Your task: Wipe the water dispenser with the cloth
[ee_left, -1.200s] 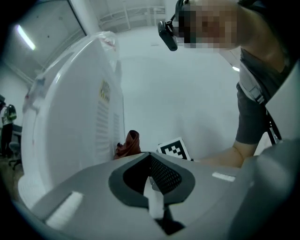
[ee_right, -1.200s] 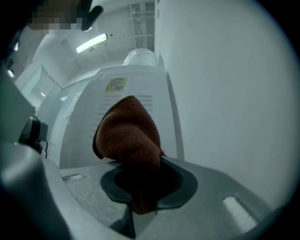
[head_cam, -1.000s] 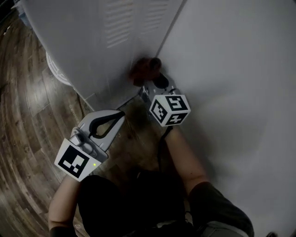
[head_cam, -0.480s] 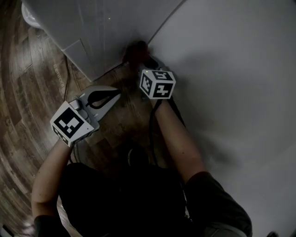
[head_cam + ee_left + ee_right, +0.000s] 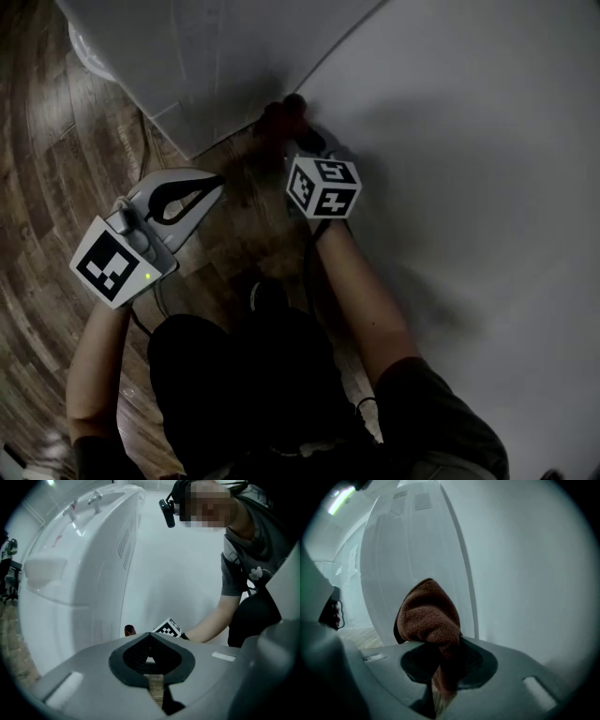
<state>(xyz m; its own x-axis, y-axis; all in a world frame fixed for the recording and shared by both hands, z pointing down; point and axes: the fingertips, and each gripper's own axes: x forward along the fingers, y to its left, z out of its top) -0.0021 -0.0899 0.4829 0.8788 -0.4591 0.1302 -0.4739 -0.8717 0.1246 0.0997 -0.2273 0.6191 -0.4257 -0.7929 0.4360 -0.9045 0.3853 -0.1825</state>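
The white water dispenser (image 5: 187,66) stands on the wood floor against a white wall; its side panel fills the right gripper view (image 5: 412,559) and its body and top taps show in the left gripper view (image 5: 79,573). My right gripper (image 5: 302,136) is shut on a brown cloth (image 5: 429,616), which bunches up above the jaws. That brown cloth (image 5: 281,114) sits low at the dispenser's bottom corner by the wall. My left gripper (image 5: 202,187) is shut with nothing in it, to the left over the floor; its jaws meet in the left gripper view (image 5: 149,660).
A white wall (image 5: 469,141) runs along the right, close to the dispenser's side. Wood plank floor (image 5: 56,178) lies to the left and below. A dark cable (image 5: 141,164) trails on the floor near the dispenser's base. My legs and arms fill the lower middle.
The right gripper and cloth went down the dispenser's side panel to its base corner at the floor. The left gripper shifted a little left and lower, still shut.
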